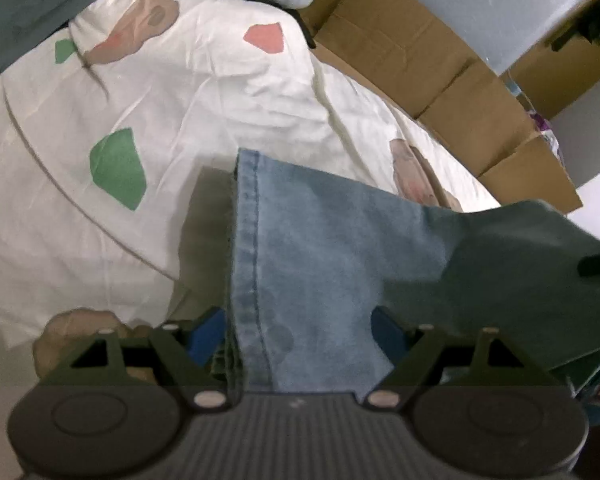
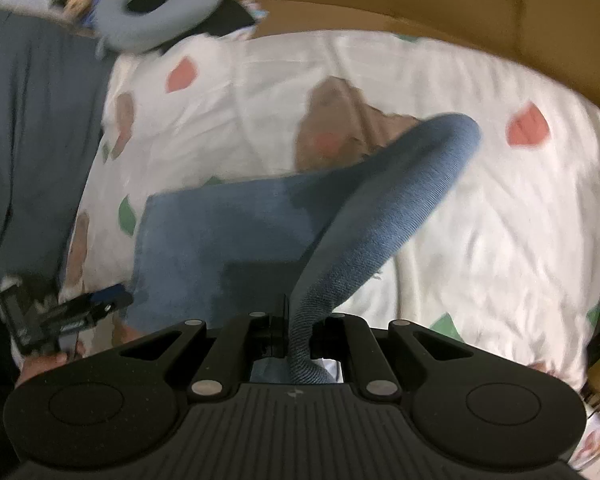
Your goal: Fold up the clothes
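Left gripper: blue-padded jaws spread wide on either side of light-blue jeans, no visible clamp; stitched hem edge runs up past left pad. Right gripper: jaws clenched on rolled fold of jeans, loop arching up and right. Rest of jeans lies flat on white patterned bedsheet, toward its left side. Farther: grey neck pillow at bed's far-left corner; cardboard boxes along far edge.
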Tool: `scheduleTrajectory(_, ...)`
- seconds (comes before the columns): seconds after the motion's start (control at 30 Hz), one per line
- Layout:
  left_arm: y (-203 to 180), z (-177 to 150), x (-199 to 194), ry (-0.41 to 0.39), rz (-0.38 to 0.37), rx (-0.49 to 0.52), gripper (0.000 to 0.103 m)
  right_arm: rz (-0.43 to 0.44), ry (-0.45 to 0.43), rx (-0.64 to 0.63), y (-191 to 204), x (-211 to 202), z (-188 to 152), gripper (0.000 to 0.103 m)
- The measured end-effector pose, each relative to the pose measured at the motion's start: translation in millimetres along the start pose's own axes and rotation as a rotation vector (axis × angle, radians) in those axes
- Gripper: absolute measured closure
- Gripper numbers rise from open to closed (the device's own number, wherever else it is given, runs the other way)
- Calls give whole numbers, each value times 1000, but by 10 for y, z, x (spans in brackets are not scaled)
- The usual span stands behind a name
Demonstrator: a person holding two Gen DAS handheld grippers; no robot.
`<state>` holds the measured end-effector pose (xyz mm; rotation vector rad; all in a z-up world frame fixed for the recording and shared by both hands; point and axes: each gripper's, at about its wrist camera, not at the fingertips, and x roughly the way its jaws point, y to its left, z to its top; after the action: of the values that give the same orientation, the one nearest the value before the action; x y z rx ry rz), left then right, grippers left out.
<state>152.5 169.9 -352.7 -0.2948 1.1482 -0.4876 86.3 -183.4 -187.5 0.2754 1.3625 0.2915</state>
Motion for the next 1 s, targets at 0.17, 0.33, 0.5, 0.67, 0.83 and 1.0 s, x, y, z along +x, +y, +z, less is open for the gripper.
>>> scheduleTrajectory(0.17, 196, -101, 16, 5, -13, -49, 30, -68, 23, -63, 429, -52, 170, 97)
scheduleTrajectory(0.33, 369, -155, 15, -4, -51, -106, 41, -93, 18, -105, 877, -25, 229, 97)
scheduleTrajectory(0.5, 458, -182, 41, -6, -70, -133, 55, -101, 13, -148, 1261, 10, 260, 97)
scheduleTrajectory(0.67, 538, -212, 67, -7, -82, -158, 61, -101, 9, -179, 1562, 81, 291, 97)
scheduleTrajectory(0.83, 568, -216, 44, -13, -91, -168, 64, -91, 4, -182, 1746, 204, 324, 97)
scheduleTrajectory(1.0, 584, -220, 36, -13, -100, -169, 64, -87, 4, -175, 1882, 367, 370, 97)
